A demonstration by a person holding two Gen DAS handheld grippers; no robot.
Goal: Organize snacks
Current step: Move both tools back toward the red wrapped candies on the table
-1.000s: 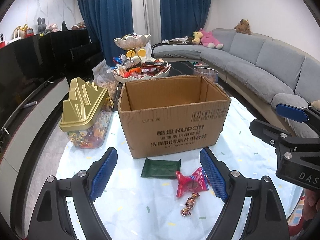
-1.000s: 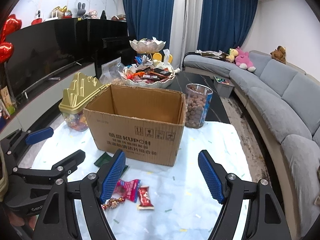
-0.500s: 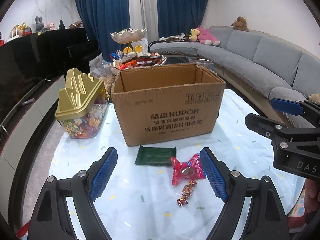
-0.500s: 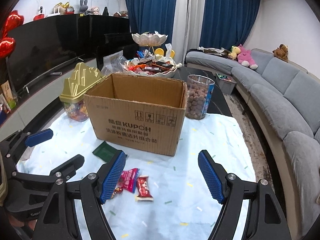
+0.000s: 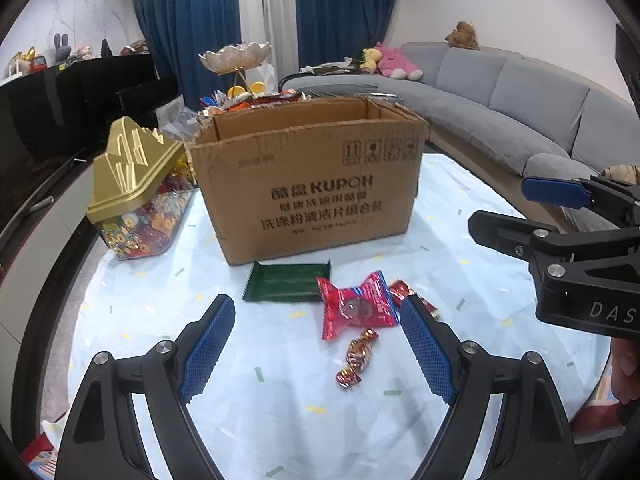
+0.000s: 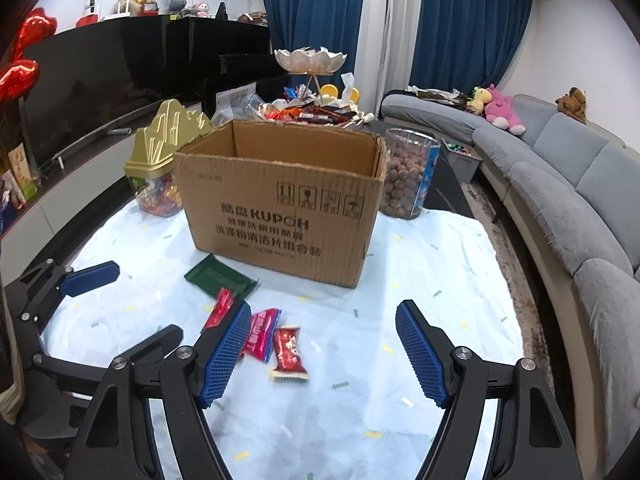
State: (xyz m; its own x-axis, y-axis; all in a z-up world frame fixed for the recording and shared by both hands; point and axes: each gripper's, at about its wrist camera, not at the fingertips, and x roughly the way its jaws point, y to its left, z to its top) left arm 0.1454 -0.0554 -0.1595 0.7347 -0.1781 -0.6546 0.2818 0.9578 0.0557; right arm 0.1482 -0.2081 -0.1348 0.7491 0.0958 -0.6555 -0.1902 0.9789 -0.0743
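Note:
An open cardboard box [image 5: 308,184] [image 6: 280,204] stands on the light blue tablecloth [image 5: 280,400]. In front of it lie a dark green flat packet [image 5: 286,282] [image 6: 218,278], a red twist-wrapped sweet [image 5: 356,310], a small brown-foil candy [image 5: 358,356] and a small red bar [image 6: 289,350] [image 5: 404,292]. My left gripper [image 5: 316,354] hovers open above these snacks, holding nothing. My right gripper [image 6: 320,354] is open too, just right of the red wrappers [image 6: 262,334], and it shows at the right edge of the left wrist view [image 5: 560,216].
A clear candy tub with a gold lid [image 5: 132,188] stands left of the box. A tall jar of brown balls [image 6: 408,176] stands right of it. A tiered dish of snacks [image 6: 310,110] is behind. A grey sofa [image 6: 580,200] curves along the right.
Both grippers have sunk toward the table and the snacks. The box and sweets now look larger and closer. Neither pair of jaws has changed its opening.

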